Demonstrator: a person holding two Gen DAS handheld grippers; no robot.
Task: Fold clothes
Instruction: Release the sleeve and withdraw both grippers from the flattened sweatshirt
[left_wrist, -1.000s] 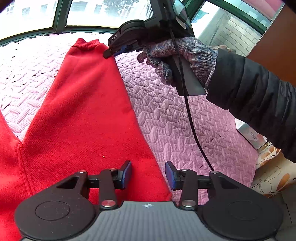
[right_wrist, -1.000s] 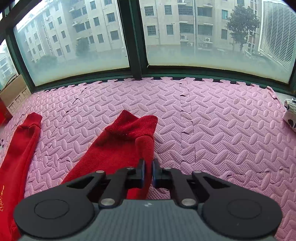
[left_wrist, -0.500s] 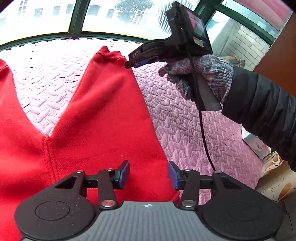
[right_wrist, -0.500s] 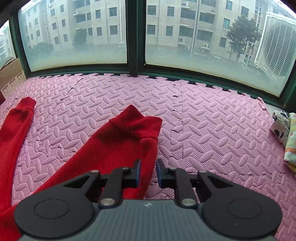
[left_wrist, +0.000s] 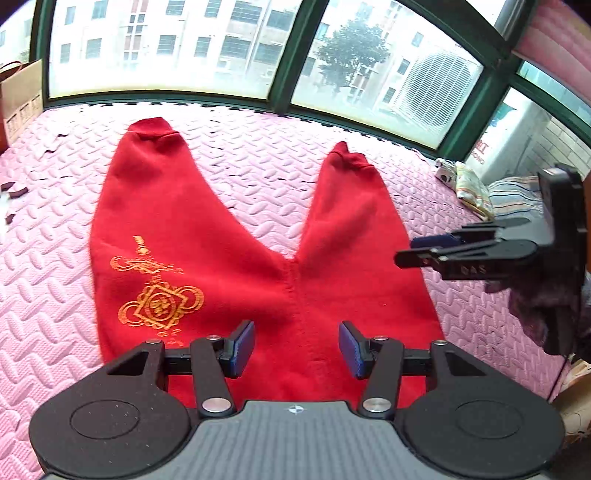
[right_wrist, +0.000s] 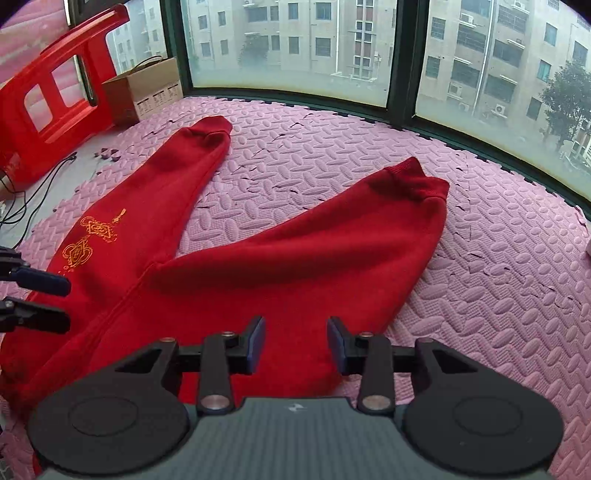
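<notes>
Red trousers (left_wrist: 221, 258) lie flat on the pink foam mat (left_wrist: 48, 288), their two legs spread in a V toward the window. A gold knot emblem (left_wrist: 159, 302) marks the left leg. My left gripper (left_wrist: 297, 347) hovers over the crotch area, open, with nothing between its blue pads. My right gripper (right_wrist: 295, 341) hangs above the right leg (right_wrist: 332, 251) near its upper part. Its jaws are opening and grip no cloth. In the left wrist view the right gripper (left_wrist: 424, 251) shows at the right, held by a gloved hand (left_wrist: 532, 302). The left gripper (right_wrist: 33, 299) shows at the right wrist view's left edge.
A red plastic stool (right_wrist: 48, 96) and a cardboard box (right_wrist: 147, 88) stand at the mat's far left, with cables (right_wrist: 22, 199) on the floor beside them. Folded patterned cloths (left_wrist: 476, 188) lie at the far right. Green window frames (right_wrist: 295, 99) border the mat's far edge.
The right gripper let go of the right leg's cuff, opened and drew back along that leg. The left gripper also pulled back and swung left, so both legs now show.
</notes>
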